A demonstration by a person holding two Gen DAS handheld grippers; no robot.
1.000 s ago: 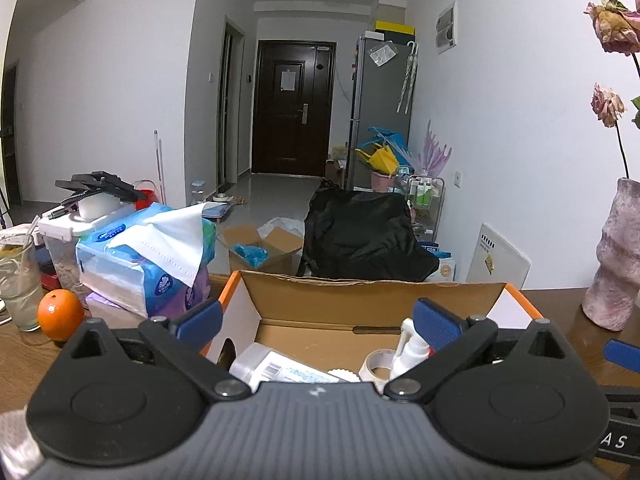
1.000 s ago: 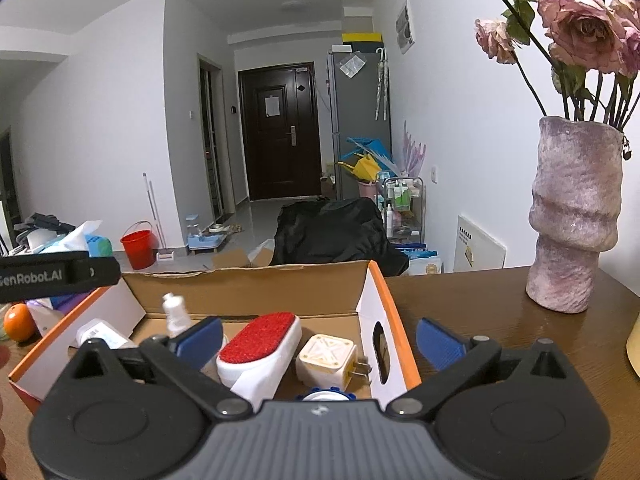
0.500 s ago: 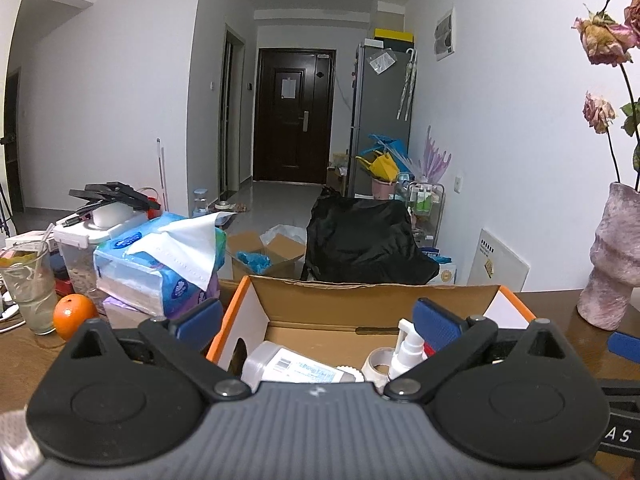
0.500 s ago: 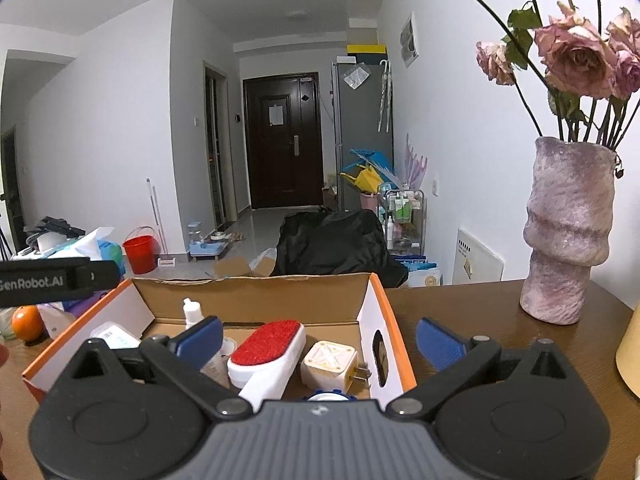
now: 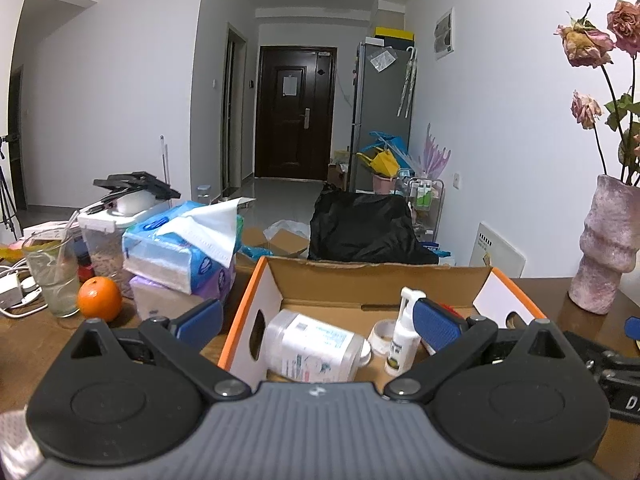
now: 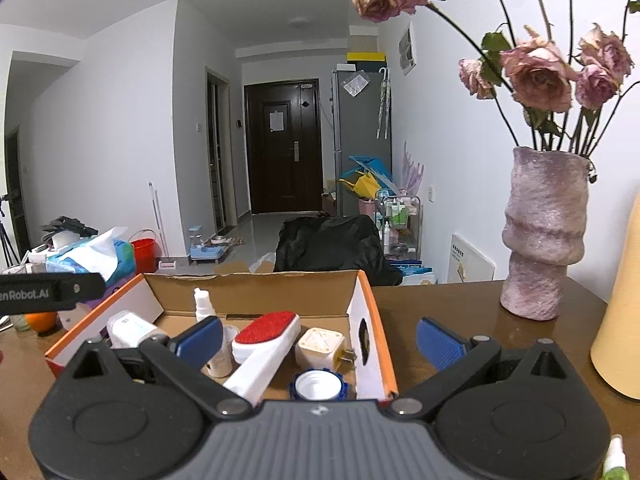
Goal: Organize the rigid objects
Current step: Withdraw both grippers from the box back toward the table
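From your left wrist, your left gripper [image 5: 318,320] is spread and empty, straddling the cardboard box's [image 5: 256,292] orange left edge, while from your right wrist, your right gripper [image 6: 318,338] gapes empty astride its right wall [image 6: 372,320], the lint brush [image 6: 266,338] inside.

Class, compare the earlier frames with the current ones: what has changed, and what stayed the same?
Both grippers, left and right, rose and pulled back slightly from the orange-edged cardboard box; both stayed open, holding nothing. The box contents, such as the red-topped lint brush, did not move.
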